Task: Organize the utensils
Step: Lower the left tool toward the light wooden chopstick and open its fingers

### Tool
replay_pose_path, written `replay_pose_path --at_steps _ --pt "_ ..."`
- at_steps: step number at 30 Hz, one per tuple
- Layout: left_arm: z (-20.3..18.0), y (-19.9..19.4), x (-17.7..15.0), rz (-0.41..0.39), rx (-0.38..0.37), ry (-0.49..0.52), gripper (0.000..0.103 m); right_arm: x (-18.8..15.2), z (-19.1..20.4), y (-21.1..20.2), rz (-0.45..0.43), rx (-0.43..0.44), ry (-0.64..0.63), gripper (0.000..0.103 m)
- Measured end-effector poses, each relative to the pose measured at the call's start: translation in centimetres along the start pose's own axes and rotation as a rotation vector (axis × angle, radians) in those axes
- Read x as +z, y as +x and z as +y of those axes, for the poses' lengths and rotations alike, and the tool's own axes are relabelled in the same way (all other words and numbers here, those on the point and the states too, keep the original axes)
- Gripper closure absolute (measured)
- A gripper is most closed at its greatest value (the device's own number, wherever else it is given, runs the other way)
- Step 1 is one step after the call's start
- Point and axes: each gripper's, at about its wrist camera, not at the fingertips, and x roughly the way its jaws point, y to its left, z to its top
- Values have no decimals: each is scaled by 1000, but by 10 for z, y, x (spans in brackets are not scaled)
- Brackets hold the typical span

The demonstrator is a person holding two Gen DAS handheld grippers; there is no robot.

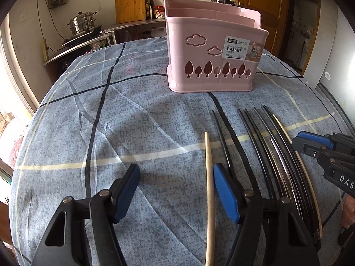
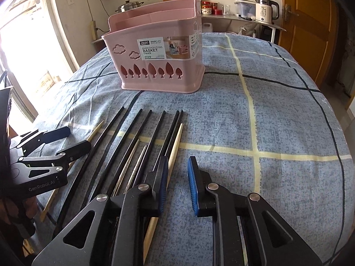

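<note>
A pink divided chopsticks basket (image 1: pixel 213 51) (image 2: pixel 159 51) stands upright on the blue patterned cloth. In front of it lie several black chopsticks (image 1: pixel 255 137) (image 2: pixel 124 137), two metal ones (image 2: pixel 135 166) and pale wooden ones (image 1: pixel 209 177) (image 2: pixel 175 148). My left gripper (image 1: pixel 177 177) is open just above the cloth, with one wooden chopstick lying between its fingers near the right pad. It also shows in the right wrist view (image 2: pixel 73 137). My right gripper (image 2: pixel 177 173) is open and empty, its left finger over the rightmost wooden chopstick. It also shows in the left wrist view (image 1: pixel 304 144).
The cloth-covered table (image 2: pixel 277 110) extends to the right of the basket. Behind are a counter with a steel pot (image 1: pixel 82 23), a cutting board (image 1: pixel 131 3), bottles, a kettle (image 2: pixel 265 10) and a wooden door (image 2: pixel 310 22).
</note>
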Motion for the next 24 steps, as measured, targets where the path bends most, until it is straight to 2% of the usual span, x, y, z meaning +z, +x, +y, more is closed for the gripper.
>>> replay_pose_path --at_steps 5,12,24 --pt "3 3 5 5 12 -9 34 1 -5 0 10 -17 9 84" --pt "2 5 6 3 27 -9 33 4 0 0 18 11 17 84" --pt "0 10 11 8 35 -25 33 15 2 10 28 -30 16 84"
